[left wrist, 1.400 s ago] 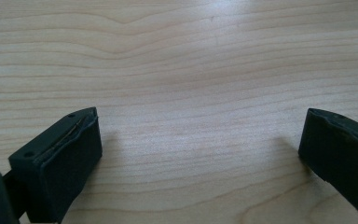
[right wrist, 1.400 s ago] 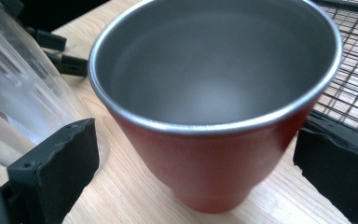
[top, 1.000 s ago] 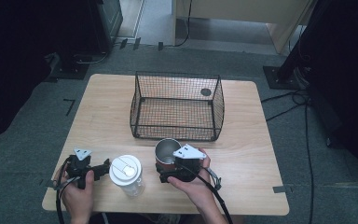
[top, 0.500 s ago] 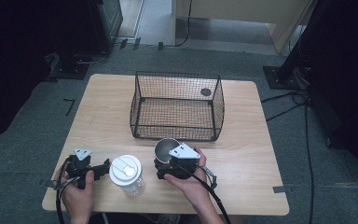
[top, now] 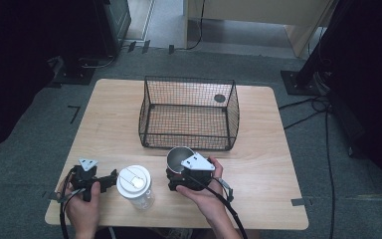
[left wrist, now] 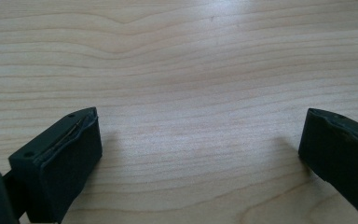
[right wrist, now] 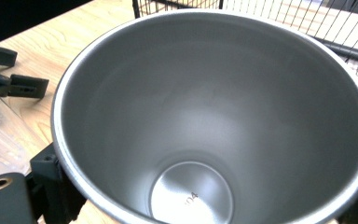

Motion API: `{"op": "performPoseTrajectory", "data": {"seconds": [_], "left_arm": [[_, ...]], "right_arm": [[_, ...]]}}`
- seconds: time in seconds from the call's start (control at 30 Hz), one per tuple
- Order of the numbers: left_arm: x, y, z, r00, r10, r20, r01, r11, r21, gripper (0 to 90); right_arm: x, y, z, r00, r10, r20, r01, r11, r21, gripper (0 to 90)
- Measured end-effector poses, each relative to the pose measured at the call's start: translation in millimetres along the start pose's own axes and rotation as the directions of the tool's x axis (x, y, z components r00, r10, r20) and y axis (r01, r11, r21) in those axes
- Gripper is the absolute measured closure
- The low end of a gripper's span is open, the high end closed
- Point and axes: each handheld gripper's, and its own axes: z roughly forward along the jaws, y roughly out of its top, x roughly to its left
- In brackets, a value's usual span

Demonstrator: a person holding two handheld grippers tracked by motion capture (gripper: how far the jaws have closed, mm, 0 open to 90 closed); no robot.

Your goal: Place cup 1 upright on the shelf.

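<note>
Silver stainless-steel cup (top: 177,155), lower centre of high view, before black wire basket (top: 189,113). Right gripper (top: 189,175) jaws flank it low; pinching cannot be told. Rigid, light, slippery: grip mid-wall. Left gripper (top: 110,178) spread, empty.

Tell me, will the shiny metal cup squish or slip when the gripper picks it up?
Probably no squishing: the metal cup looks like stiff steel. It might slip a bit, since its wall looks smooth and it narrows toward the bottom, though the right gripper sits around it near the base. It is empty inside, so it is likely light and could tip if bumped near the rim.
</note>
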Motion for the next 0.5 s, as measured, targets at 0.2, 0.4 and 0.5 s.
{"op": "performPoseTrajectory", "data": {"seconds": [0.2, 0.4, 0.5], "left_arm": [[0.1, 0.0, 0.0, 1.0000, 0.001, 0.000, -0.001, 1.0000, 0.001, 0.0], [0.0, 0.0, 0.0, 1.0000, 0.001, 0.000, -0.001, 1.0000, 0.000, 0.0], [0.0, 0.0, 0.0, 1.0000, 0.000, 0.000, 0.000, 1.0000, 0.000, 0.0]], "right_arm": [[-1.4, 8.1, -6.5, 1.0000, -0.004, 0.002, 0.004, 1.000, -0.021, 7.4], [-0.4, 16.7, -10.8, 0.9999, -0.012, -0.005, 0.012, 0.999, -0.041, 7.5], [-0.1, 19.5, -11.8, 0.9999, -0.014, -0.004, 0.014, 0.999, -0.051, 7.5]]}}
